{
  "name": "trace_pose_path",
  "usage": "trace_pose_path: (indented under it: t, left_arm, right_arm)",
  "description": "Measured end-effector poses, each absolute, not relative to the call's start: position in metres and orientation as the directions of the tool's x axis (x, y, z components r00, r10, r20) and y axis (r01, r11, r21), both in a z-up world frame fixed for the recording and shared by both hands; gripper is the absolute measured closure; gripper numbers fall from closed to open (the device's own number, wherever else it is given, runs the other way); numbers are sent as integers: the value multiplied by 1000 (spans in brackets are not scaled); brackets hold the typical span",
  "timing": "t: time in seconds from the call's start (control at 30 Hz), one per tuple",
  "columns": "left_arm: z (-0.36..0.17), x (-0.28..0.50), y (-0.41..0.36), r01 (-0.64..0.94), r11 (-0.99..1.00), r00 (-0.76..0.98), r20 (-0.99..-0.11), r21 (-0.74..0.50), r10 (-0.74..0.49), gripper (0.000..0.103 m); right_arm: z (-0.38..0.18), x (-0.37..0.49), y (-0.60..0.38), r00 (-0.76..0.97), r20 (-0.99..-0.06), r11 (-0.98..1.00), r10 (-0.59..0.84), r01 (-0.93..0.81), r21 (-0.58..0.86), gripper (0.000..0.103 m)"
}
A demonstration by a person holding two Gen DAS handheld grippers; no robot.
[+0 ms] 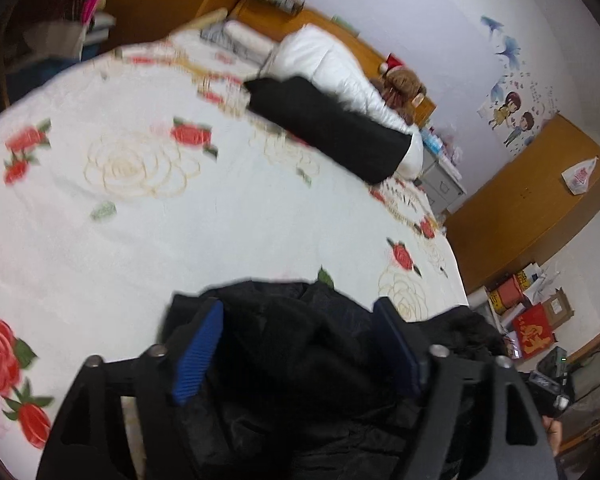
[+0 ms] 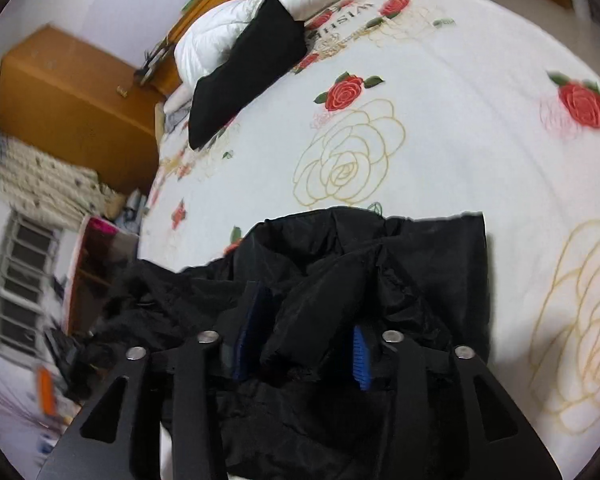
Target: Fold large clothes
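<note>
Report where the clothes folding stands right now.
Done: one black folded garment lies by the white duvet at the far end of the bed. In hand: a crumpled black jacket sits between the open left gripper and open right gripper, neither pressing it. Left: spreading it flat and folding it.

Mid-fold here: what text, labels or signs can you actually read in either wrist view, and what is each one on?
"WISHE…", upside down in the right wrist view and cut off by the black bundle: on the bedspread.
Large gold character on the red box: too blurred to read.
Red print on the plastic bag: too blurred.
Small writing on the wall sticker: too small.
Black jacket: no label visible.
</note>
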State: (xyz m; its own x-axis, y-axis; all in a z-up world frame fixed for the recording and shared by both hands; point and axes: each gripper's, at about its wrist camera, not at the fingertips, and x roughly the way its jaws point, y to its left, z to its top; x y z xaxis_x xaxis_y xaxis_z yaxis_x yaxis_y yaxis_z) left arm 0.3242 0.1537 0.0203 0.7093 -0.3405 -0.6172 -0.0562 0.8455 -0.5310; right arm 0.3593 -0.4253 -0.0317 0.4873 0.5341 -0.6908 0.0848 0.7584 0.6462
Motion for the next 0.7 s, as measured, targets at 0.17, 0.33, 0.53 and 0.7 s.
trace_pose_path:
  t: [0.17, 0.33, 0.53, 0.7]
  left_arm:
    - [49, 301, 148, -9, 868, 747, -581, -496, -324, 22]
    - [52, 276, 103, 116, 890, 733, -567, -441, -377, 22]
    - [9, 283, 7, 314, 895, 619, -646, -318, -447, 22]
    - [-40, 345, -4, 218, 928, 599, -710, -301, -371, 23]
  right_arm:
    - [20, 327, -416, 642, -578, 792, 504, -75, 606, 22]
    - [42, 293, -374, 734, -543, 890, 407, -184, 418, 22]
    - [-7, 294, -310, 662, -658, 933, 359, -257, 250, 25]
    - [-67, 344, -317, 613, -754, 972, 236, -154, 180, 26]
